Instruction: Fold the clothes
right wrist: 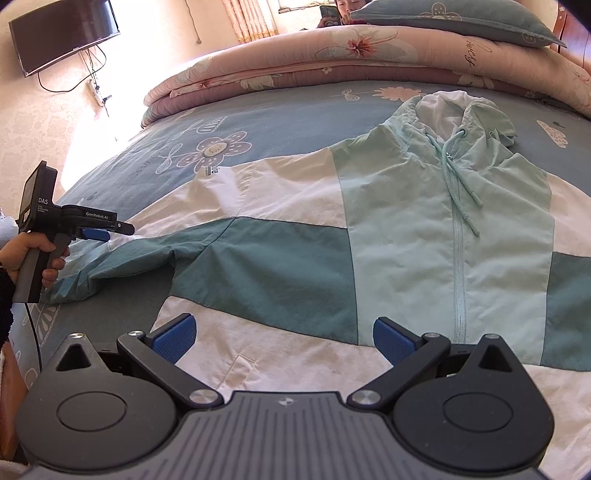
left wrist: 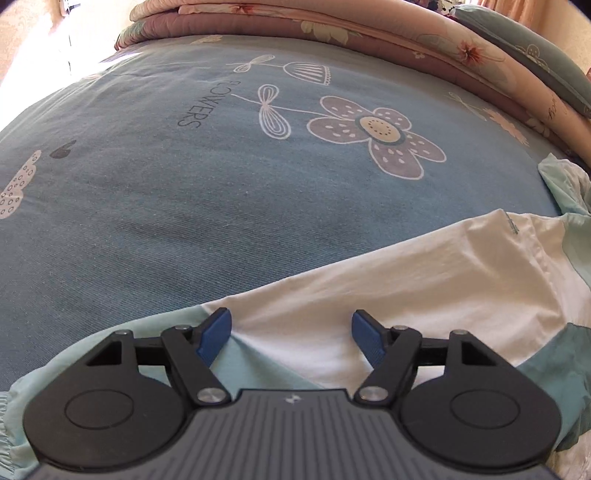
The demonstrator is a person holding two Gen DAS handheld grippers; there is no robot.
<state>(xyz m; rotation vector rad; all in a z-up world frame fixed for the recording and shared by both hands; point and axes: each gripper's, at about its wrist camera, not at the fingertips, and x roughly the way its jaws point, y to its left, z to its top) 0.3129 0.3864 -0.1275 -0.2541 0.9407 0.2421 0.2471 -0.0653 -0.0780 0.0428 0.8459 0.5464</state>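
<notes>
Blue flowered bedsheet (left wrist: pixel 147 221) bears hooded jacket (right wrist: pixel 406 221); left claw (left wrist: pixel 291 332) and right claw (right wrist: pixel 284 336) spread, empty.

Left of the jacket (right wrist: pixel 280 258) the blue sheet (left wrist: pixel 166 206) is bare, loads of room for my jaws there. Beyond the jacket, the folded quilt (right wrist: pixel 295 55) and pillow (right wrist: pixel 461 22) wall off that far edge.

My jacket (right wrist: pixel 406 229) is thin, matt woven cloth, lightly creased. The bed sheet (left wrist: pixel 147 221) beneath is a matt twill-like cotton weave. My left gripper (left wrist: pixel 291 332) has matt black plastic arms, ribbed blue pads (left wrist: pixel 364 332) and shiny metal pins.
</notes>
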